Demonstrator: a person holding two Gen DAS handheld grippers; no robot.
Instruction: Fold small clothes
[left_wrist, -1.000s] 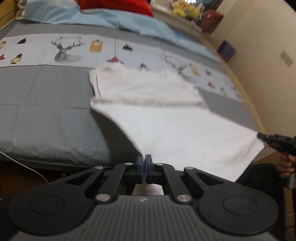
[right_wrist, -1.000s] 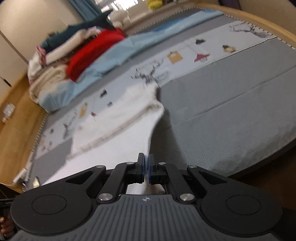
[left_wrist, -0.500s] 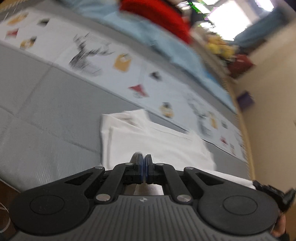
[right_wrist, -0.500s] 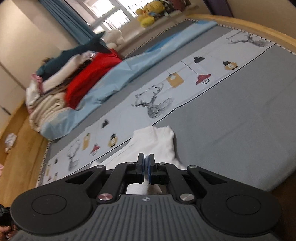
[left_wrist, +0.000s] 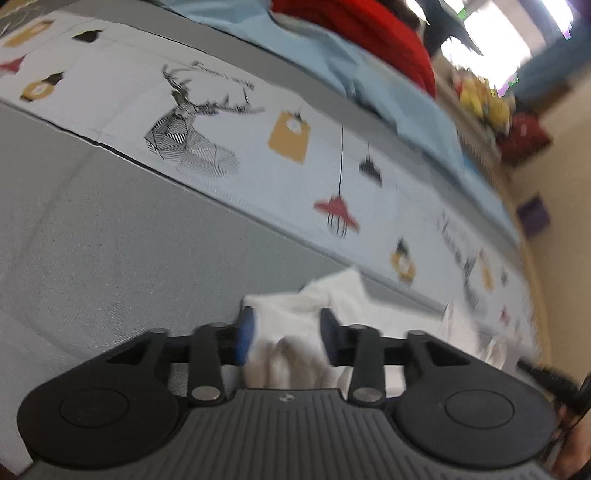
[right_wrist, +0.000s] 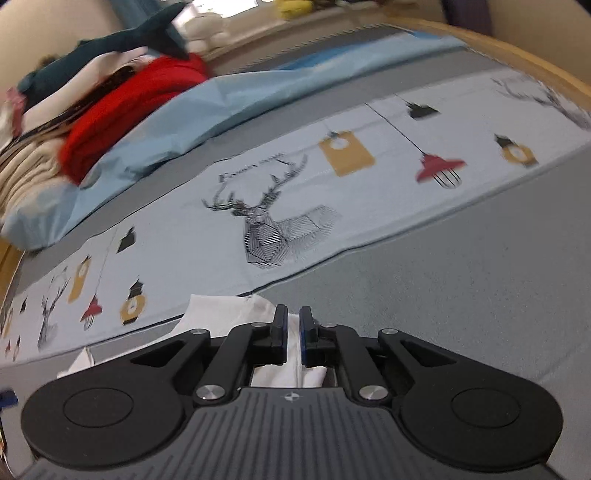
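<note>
A white garment (left_wrist: 343, 291) lies folded on the grey bedspread (left_wrist: 110, 240). My left gripper (left_wrist: 287, 338) hangs over its near left corner. Its jaws are opening, and the cloth bunches loosely between the blue pads (left_wrist: 245, 338) without being pressed. In the right wrist view the same garment (right_wrist: 221, 306) shows just ahead of my right gripper (right_wrist: 291, 332). Its jaws are opening too. A narrow gap shows between them with white cloth in it. The right gripper's black tip (left_wrist: 543, 373) shows at the left wrist view's right edge.
A pale strip printed with a deer (right_wrist: 273, 229) and lamps crosses the bed beyond the garment. A light blue sheet (right_wrist: 229, 107) and a pile of red and other clothes (right_wrist: 122, 107) lie further back. The wooden bed rim (right_wrist: 517, 48) curves at the right.
Both grippers carried the garment's near edge forward and down over its far half, so it now lies folded. The left jaws have parted wide and the right jaws show a small gap.
</note>
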